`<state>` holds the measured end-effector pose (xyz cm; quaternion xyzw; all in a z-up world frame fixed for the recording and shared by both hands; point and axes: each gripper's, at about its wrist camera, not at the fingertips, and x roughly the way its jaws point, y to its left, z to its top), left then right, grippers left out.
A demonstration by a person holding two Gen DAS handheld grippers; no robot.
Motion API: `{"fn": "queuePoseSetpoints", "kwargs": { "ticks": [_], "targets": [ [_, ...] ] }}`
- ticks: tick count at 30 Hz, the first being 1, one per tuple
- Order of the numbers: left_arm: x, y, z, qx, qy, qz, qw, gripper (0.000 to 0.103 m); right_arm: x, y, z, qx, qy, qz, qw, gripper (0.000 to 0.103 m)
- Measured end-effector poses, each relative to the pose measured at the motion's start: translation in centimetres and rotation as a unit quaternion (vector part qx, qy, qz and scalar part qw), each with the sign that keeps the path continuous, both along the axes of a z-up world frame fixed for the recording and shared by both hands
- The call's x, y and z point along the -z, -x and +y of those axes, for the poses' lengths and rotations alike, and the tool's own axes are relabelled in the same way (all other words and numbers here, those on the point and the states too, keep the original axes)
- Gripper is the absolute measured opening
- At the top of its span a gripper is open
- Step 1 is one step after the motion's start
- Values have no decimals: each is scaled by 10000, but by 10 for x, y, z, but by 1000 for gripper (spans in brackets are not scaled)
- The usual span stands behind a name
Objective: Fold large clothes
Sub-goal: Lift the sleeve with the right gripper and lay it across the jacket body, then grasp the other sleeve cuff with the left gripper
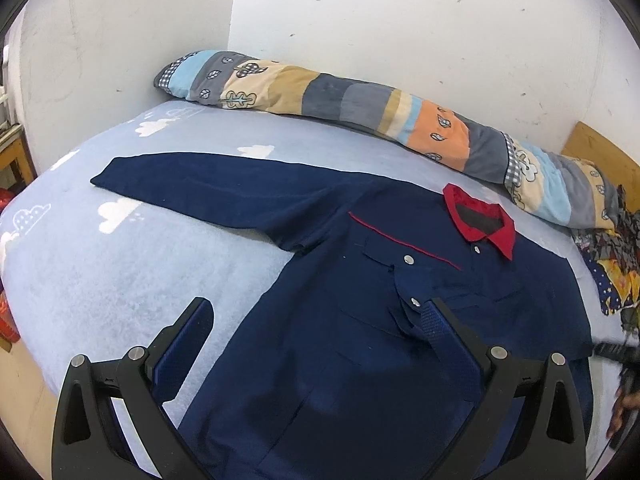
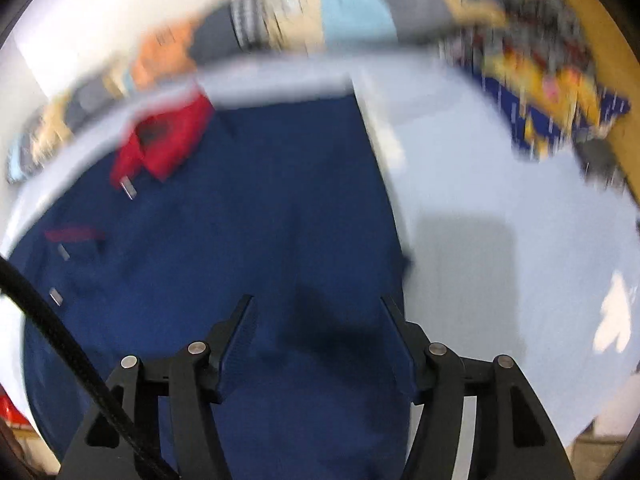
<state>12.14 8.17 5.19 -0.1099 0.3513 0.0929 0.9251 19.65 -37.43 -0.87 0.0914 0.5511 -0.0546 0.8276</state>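
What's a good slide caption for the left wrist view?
Open left tool above a navy shirt with a red collar, spread on the bed.

White plaster walls [image 1: 400, 28] scuffed with small dark marks, meeting at a corner behind a bed under a pale blue sheet with white cloud prints [image 1: 168, 220]. Long patchwork bolster in blue, grey, tan and orange [image 1: 360, 108] along the wall. Honey-coloured wooden headboard [image 1: 596, 152] at right.
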Motion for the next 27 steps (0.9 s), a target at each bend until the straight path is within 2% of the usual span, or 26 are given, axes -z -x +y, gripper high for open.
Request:
{"fn": "queuePoseSetpoints", "kwargs": {
  "ticks": [2, 4, 6, 9, 11, 12, 13, 14, 15, 16, 17, 19, 22, 27],
  "targets": [
    [1, -1, -2, 5, -77, 20, 10000, 103, 23, 11, -14, 57, -268, 432, 9987, 61],
    [2, -2, -2, 0, -110, 36, 9999, 103, 17, 29, -18, 118, -113, 378, 9992, 59],
    [4, -3, -2, 6, -95, 69, 9999, 103, -5, 51, -16, -134, -22, 69, 9999, 62],
    [5, -5, -4, 31, -27, 93, 9999, 103, 0, 87, -9, -421, -834, 164, 9955, 66],
    [4, -6, -7, 69, -47, 79, 9999, 103, 19, 104, -11, -304, -1411, 543, 9880, 68],
    [5, -6, -8, 82, -53, 77, 9999, 103, 30, 113, -13, -150, -1446, 777, 9863, 67],
    [5, -6, -9, 93, -54, 78, 9999, 103, 32, 117, -15, -12, -1353, 820, 9874, 63],
    [6, -6, -9, 91, -62, 90, 9999, 103, 27, 122, -15, 112, -1045, 781, 9914, 61],
    [7, -6, -7, 56, -62, 113, 9999, 103, 19, 123, -9, 169, -572, 707, 9957, 62],
    [7, -6, -7, 28, -42, 126, 9999, 103, 7, 124, 0, 192, 111, 531, 9983, 65],
    [8, -6, -6, -15, 29, 166, 9999, 103, -5, 121, 13, 7, 517, 251, 9983, 65],
    [9, -7, -2, -111, 73, 213, 9997, 103, -23, 110, 38, -438, 301, -163, 9985, 65],
    [10, -8, 0, -211, 90, 227, 9995, 103, -38, 81, 90, -923, 93, -497, 9944, 69],
    [15, -10, 0, -168, -84, 335, 9993, 103, -19, 15, 178, -1412, 279, -640, 9875, 69]
  ]
}}
